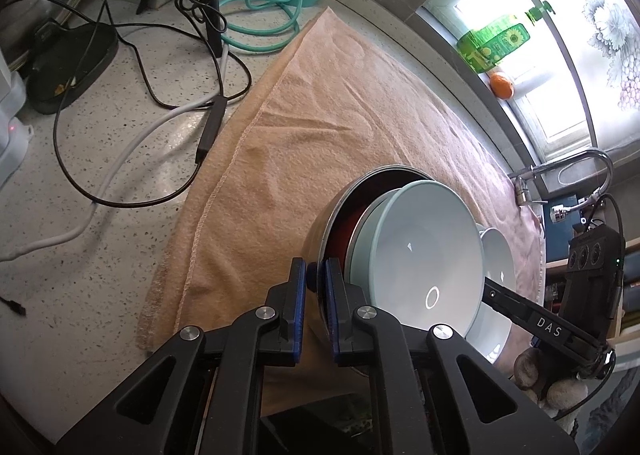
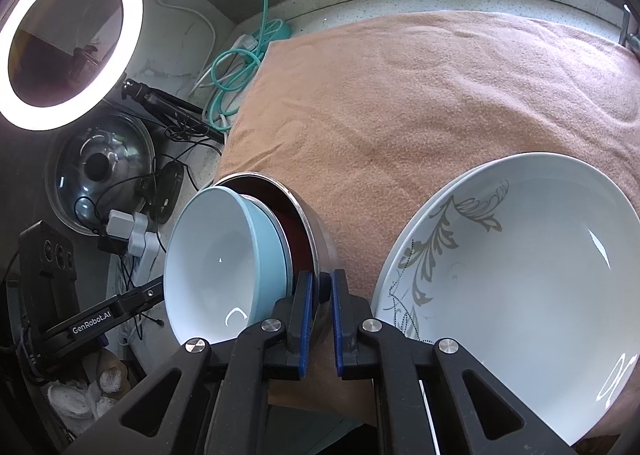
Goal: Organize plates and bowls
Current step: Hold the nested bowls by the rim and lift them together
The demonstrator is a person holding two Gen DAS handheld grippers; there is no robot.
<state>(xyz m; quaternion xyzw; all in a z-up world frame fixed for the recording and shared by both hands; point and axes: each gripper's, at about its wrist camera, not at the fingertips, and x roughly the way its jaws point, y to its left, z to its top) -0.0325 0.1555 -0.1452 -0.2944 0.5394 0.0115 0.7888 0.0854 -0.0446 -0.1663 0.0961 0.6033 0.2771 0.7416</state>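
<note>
Spread over the speckled stone counter: a wide peach terry towel. At four o'clock in the right wrist view, resting on it, a large white ceramic plate with a grey leaf motif. Held above the towel, tipped on edge: a steel-rimmed bowl with dark red inside, nesting a pale blue ceramic bowl. Clenched on the steel rim from opposite sides: left gripper and right gripper. Plate just beside the right gripper, at three o'clock, so probably the nearer landing spot
</note>
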